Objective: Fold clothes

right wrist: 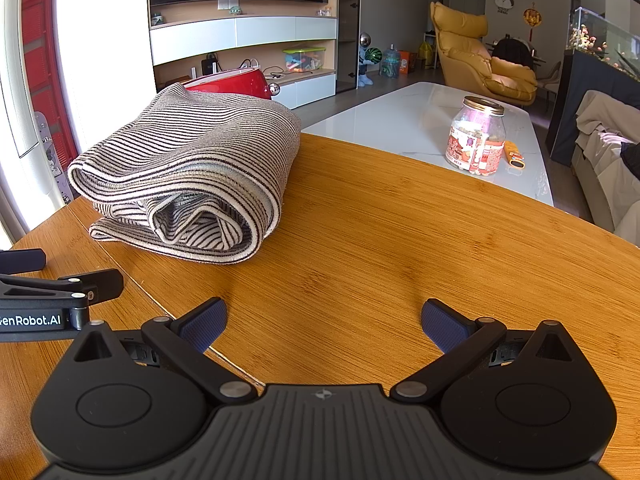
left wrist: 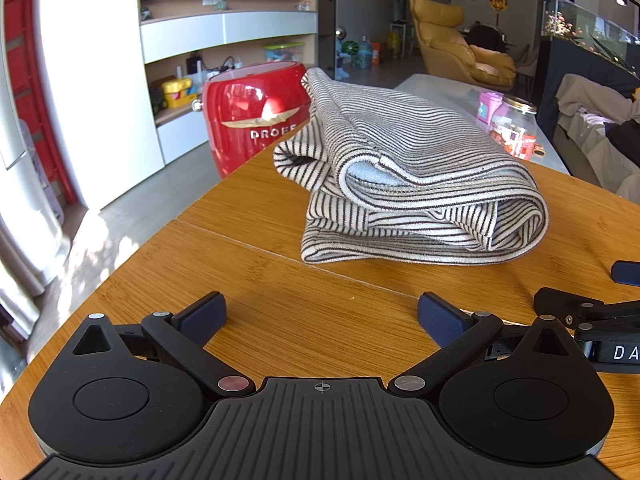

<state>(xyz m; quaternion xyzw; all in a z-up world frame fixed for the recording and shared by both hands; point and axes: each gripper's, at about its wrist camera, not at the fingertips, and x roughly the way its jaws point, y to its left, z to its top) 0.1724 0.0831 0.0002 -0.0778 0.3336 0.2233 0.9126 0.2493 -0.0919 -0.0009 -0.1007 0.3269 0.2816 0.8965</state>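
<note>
The striped garment [left wrist: 408, 176] is lying folded in a bundle at centre frame on the bench [left wrist: 280, 312]. The left gripper [left wrist: 322, 316] and right gripper [right wrist: 324, 320] are hovering wide apart, holding nothing. Judging by the loose upper flap, pressing it flat would be tidying the fold.

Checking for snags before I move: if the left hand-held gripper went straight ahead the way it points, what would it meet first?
Most likely the folded black-and-white striped garment lying on the wooden table. The left hand-held gripper is open and empty, with only bare tabletop between it and the fabric, though its height above the table is hard to judge.
</note>
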